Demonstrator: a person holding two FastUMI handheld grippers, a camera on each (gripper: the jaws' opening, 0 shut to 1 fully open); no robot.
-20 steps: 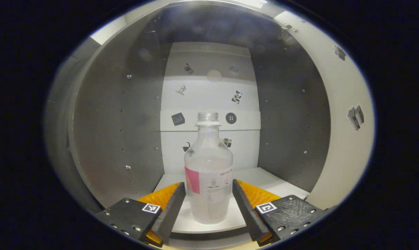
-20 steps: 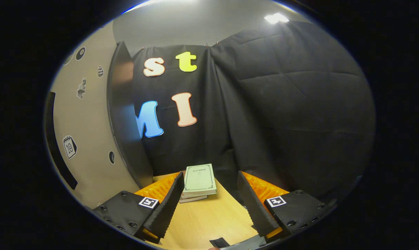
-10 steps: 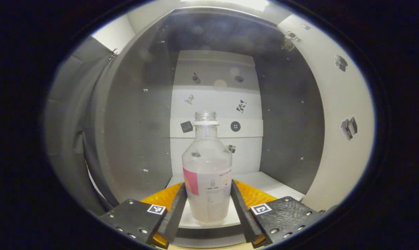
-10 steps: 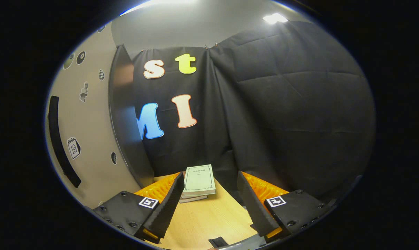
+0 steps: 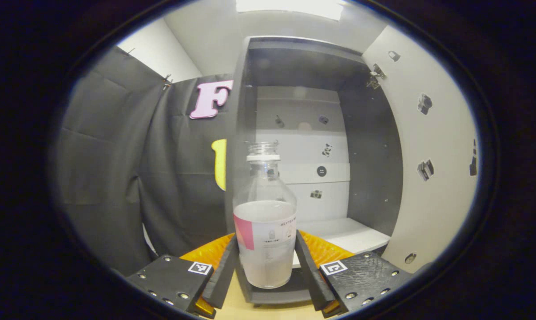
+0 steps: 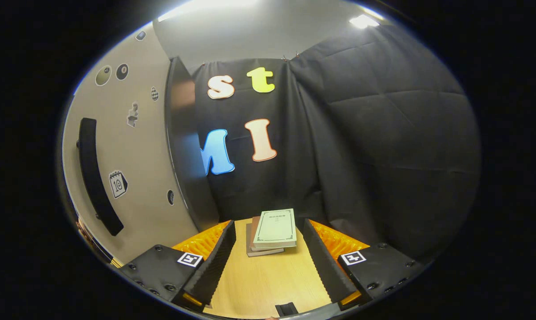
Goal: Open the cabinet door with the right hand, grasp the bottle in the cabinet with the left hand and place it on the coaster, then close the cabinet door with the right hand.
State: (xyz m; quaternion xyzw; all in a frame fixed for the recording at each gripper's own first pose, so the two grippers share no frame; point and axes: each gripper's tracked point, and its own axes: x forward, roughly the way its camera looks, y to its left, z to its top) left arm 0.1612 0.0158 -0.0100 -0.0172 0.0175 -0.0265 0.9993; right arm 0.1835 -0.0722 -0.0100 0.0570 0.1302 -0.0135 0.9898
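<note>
**Bottle out of the cabinet, coaster and door still to do**

Bottle (image 5: 265, 231) sits upright between the fingers of our left hand-held gripper (image 5: 265, 266), which press on both its sides. We hold it in front of the cabinet (image 5: 303, 133), clear of the shelf (image 5: 343, 231). The door (image 6: 117, 146) stands open, so opening and grasping look done. Our right hand-held gripper (image 6: 269, 262) hangs open and empty over the tabletop (image 6: 268, 284), near the books (image 6: 272, 231). Left to do: set the bottle on the coaster, which we cannot find here, then shut the door.
</note>
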